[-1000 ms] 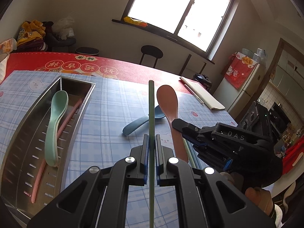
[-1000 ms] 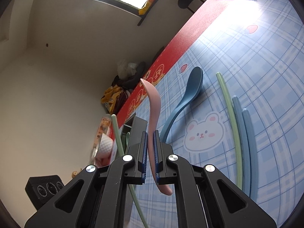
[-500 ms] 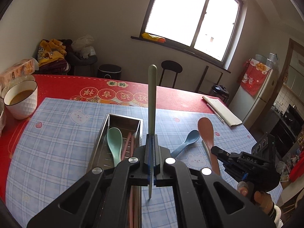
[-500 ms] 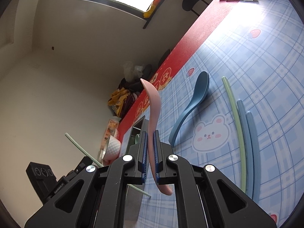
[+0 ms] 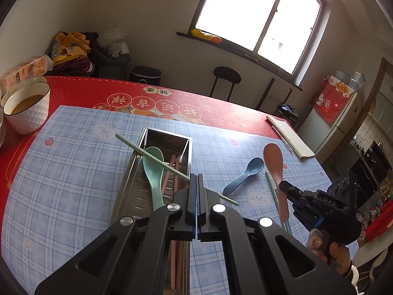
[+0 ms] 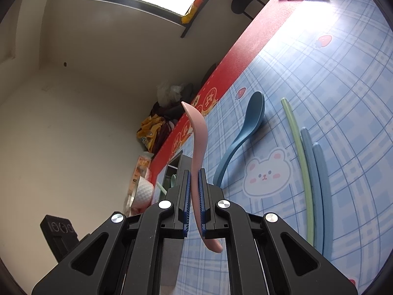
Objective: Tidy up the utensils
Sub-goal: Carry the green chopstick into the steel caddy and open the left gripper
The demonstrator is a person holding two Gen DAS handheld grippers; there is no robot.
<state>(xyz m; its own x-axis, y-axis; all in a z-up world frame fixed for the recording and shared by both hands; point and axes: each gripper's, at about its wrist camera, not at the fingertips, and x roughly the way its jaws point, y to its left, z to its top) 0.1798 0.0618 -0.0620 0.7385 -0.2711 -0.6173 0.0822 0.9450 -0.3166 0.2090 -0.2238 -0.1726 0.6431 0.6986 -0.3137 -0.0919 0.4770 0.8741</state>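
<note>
Daylight from a wide window falls on a red table [image 5: 221, 103] overlaid with a blue checked mat [image 5: 73, 172]. On the mat stands a steel tray [image 5: 127, 189], long and slotted, evidently the place where the utensils are being gathered.

Tray contents: a green spoon [image 5: 153, 169] lying lengthwise and pink chopsticks [image 5: 169, 174] beside it, all aligned with the tray's long side.

Left gripper [image 5: 197, 189]: jaws pressed together, pinching a green chopstick [image 5: 147, 154]. The stick lies crosswise over the tray, one end past its left rim, the other out to the right of the jaws. Judged, it must be turned parallel to the tray before release, or it will rest on the rims instead of dropping in.

Right gripper [image 6: 194, 189]: jaws closed on the handle of a pink spoon [image 6: 197, 132], bowl end raised clear of the mat. It is held off to the right of the tray, apparently waiting its turn while the left gripper occupies the space above it.

Still on the mat, well apart from the tray: a blue spoon [image 6: 242, 132], a second green chopstick [image 6: 298, 157] and two blue chopsticks [image 6: 316, 179] lying side by side.

A filled white cup [image 5: 27, 113] stands near the table's left edge, clear of the work.

Task judged partly done.
</note>
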